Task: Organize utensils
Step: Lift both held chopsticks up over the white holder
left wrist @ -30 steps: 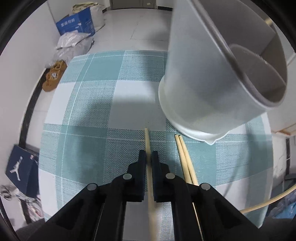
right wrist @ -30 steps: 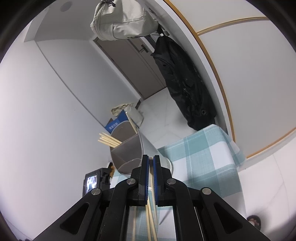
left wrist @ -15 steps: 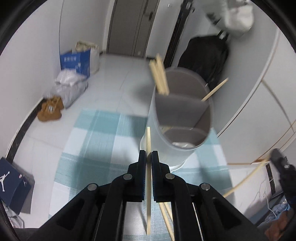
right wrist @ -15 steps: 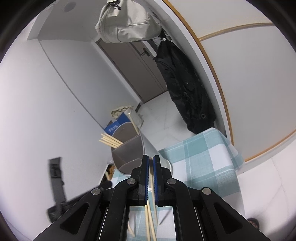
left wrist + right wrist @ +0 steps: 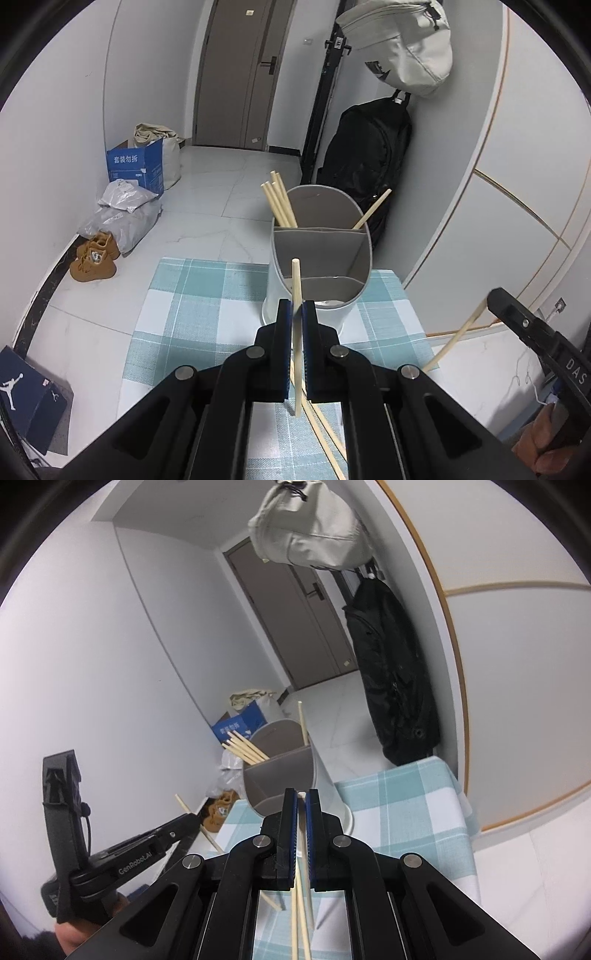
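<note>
The table [image 5: 192, 295] carries a cloth [image 5: 207, 302] with a pattern of teal and white squares, and it stands in a room with a pale tiled floor [image 5: 221, 192] and a dark door [image 5: 236, 74] on the far side. At the far right of the cloth stands a grey holder [image 5: 317, 258], upright, with dividers that cut it into compartments. In its far compartment a bundle of chopsticks [image 5: 279, 203] leans to the left, with the ends pointing up, and one single chopstick [image 5: 371, 208] leans to the right over the rim. A black backpack [image 5: 369, 166] hangs on the wall behind the holder, and a pale bag [image 5: 402, 40] hangs above it. The left gripper [image 5: 296, 314] is closed on one chopstick [image 5: 296, 295]; this stick stands almost upright between the pads, its long axis runs from top to bottom, its upper end is in front of the near side of the holder and its lower end hangs free above the cloth. The right gripper [image 5: 302, 805] is closed too, with a light chopstick [image 5: 302, 849] between its blue pads [image 5: 291, 830]; in the left wrist view this stick runs at a slant, up to the right. Two more chopsticks [image 5: 321, 424] lie flat on the near part of the cloth, side by side, and their long axis goes from near right to far left.
</note>
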A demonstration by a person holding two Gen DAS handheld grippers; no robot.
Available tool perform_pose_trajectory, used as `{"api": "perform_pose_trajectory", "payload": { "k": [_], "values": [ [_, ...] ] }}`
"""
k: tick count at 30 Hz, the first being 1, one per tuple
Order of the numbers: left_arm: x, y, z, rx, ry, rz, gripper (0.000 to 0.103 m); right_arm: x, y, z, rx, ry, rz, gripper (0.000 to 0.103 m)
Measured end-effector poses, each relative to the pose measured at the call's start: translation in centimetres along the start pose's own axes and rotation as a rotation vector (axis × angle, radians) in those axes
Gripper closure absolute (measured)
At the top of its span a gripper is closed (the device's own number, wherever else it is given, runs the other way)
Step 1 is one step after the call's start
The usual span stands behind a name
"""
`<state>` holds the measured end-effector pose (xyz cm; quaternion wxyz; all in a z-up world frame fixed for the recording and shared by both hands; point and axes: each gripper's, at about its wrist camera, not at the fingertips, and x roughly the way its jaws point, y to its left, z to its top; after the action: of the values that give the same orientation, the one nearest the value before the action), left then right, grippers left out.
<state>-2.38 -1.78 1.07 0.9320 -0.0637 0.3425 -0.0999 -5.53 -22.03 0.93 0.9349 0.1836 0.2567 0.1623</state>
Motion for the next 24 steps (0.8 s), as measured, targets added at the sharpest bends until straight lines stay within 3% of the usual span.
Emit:
{"api": "perform_pose_trajectory", "payload": {
  "k": [14, 24],
  "values": [
    [-4.0, -1.7, 3.8, 0.045, -0.067, -0.061, 0.102, -1.7, 3.6, 4.4, -0.074, -0.051, 0.024, 0.099],
    [-4.1, -1.6, 9.5, -0.004, -0.116, -0.090, 0.102, -1.2, 6.2, 11.1, -0.170, -0.096, 0.035, 0.099]
  ]
}}
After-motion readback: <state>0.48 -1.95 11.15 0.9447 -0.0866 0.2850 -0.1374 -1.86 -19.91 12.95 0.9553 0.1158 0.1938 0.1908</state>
